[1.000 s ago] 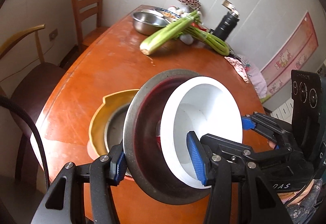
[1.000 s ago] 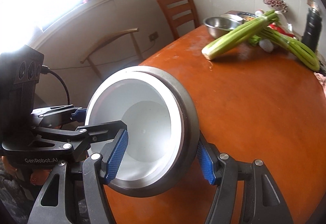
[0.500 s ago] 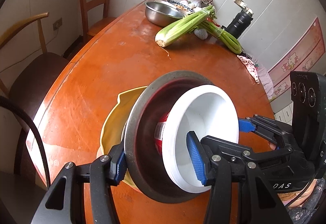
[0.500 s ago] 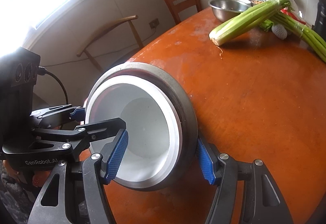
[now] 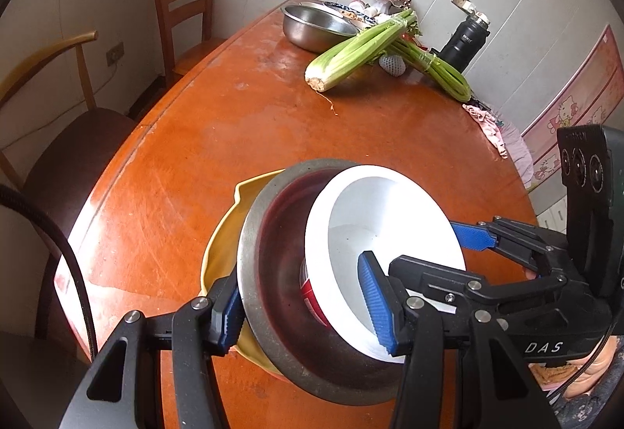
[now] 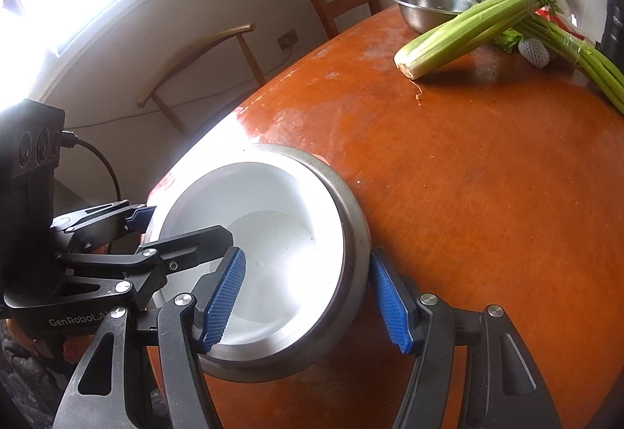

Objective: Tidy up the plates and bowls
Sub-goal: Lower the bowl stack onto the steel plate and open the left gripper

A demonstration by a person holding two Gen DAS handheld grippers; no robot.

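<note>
A steel bowl (image 5: 273,296) with a white bowl (image 5: 374,234) nested inside it is held tilted over a yellow bowl (image 5: 220,253) on the orange table (image 5: 234,124). My left gripper (image 5: 304,304) is shut on the near rims of the steel and white bowls, one pad outside and one inside. My right gripper (image 6: 308,296) is shut on the opposite rims of the same stack (image 6: 273,245). Each gripper shows in the other's view, the right one in the left wrist view (image 5: 507,253) and the left one in the right wrist view (image 6: 117,234). The yellow bowl is hidden in the right wrist view.
At the table's far end lie a large steel basin (image 5: 316,25), celery bunches (image 5: 358,50), a black flask (image 5: 464,43) and a pink cloth (image 5: 487,121). Wooden chairs (image 5: 183,11) stand along the left side. The table edge (image 5: 128,156) runs close on the left.
Both grippers have lowered the stacked steel and white bowls down over the yellow bowl, which now sits mostly covered beneath them. The grips have not changed.
</note>
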